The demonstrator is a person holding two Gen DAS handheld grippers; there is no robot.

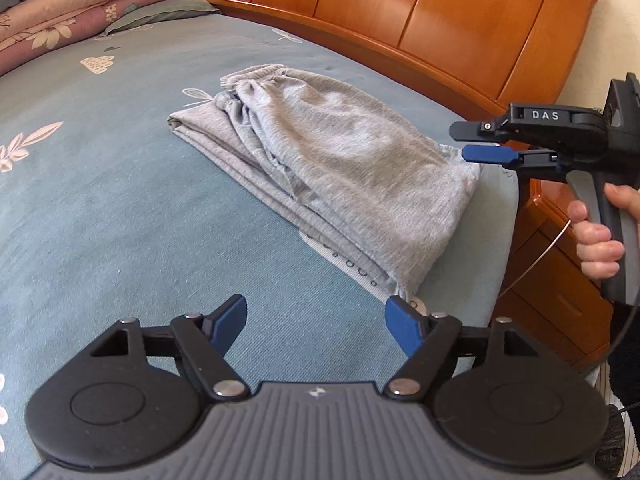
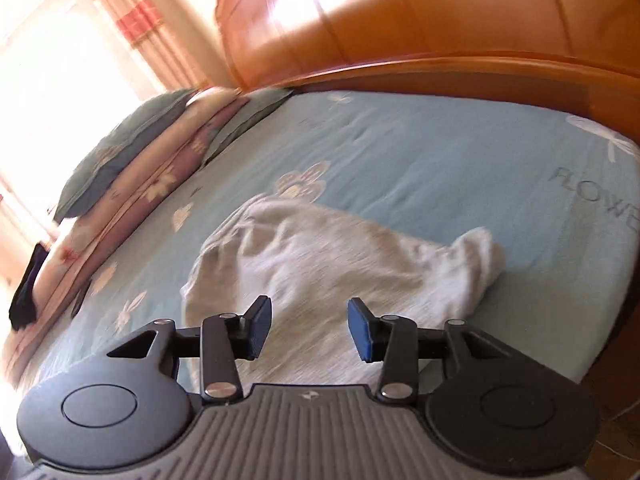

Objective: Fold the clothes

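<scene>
Meanwhile, both tongs gape empty above grey trousers on the blue flowered bedsheet beside an orange wooden headboard.

The right tool hung above the near part of a grey garment, its blue-padded jaws apart with nothing gripped between them. The garment lay crumpled on the blue flowered sheet of the bed. Stacked pillows sat at the left. An orange wooden headboard ran behind the bed. The picture was blurred.
</scene>
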